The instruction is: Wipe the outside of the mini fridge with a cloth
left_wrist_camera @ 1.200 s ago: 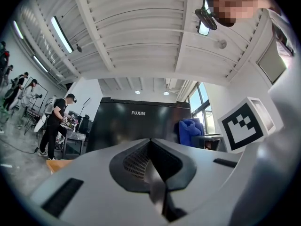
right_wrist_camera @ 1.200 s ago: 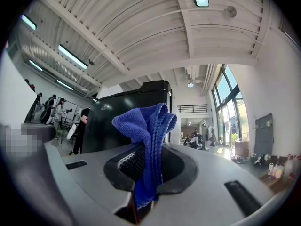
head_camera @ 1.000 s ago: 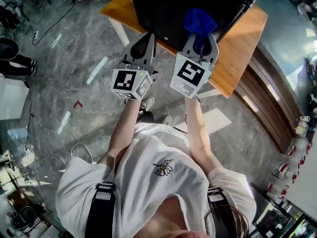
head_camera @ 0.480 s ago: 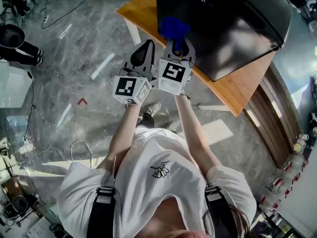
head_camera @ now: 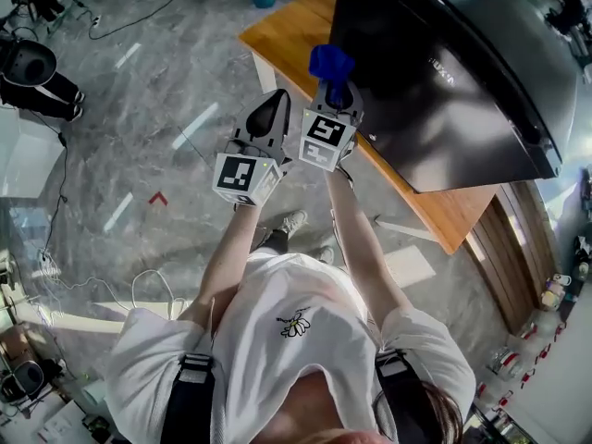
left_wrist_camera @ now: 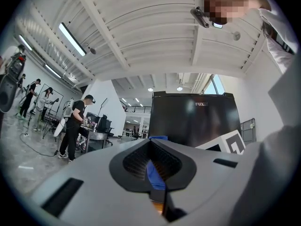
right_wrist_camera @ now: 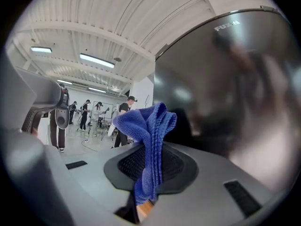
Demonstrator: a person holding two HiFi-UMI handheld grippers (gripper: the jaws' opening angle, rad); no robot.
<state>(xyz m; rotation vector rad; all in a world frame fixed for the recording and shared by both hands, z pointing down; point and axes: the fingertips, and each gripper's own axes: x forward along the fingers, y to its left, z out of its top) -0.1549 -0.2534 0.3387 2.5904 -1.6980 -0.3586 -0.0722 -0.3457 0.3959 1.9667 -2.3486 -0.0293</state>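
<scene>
**Fridge on table, grippers at its side**

The mini fridge (head_camera: 444, 72) stands on the table (head_camera: 287, 35). The cloth (head_camera: 329, 63), between the jaws of the right gripper (head_camera: 331, 89), is just beside the fridge's side. The left gripper (head_camera: 271, 109) sits just left of it, over the floor (head_camera: 139, 109).

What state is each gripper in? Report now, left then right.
Left gripper: shut, nothing between its jaws.
Right gripper: shut on the blue cloth.

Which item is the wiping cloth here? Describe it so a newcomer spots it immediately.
Find the big black mini fridge on the wooden table. Just beside it, the right gripper pinches the cloth: bunched royal-blue fabric, unlike the hard grey and black things around it.
</scene>
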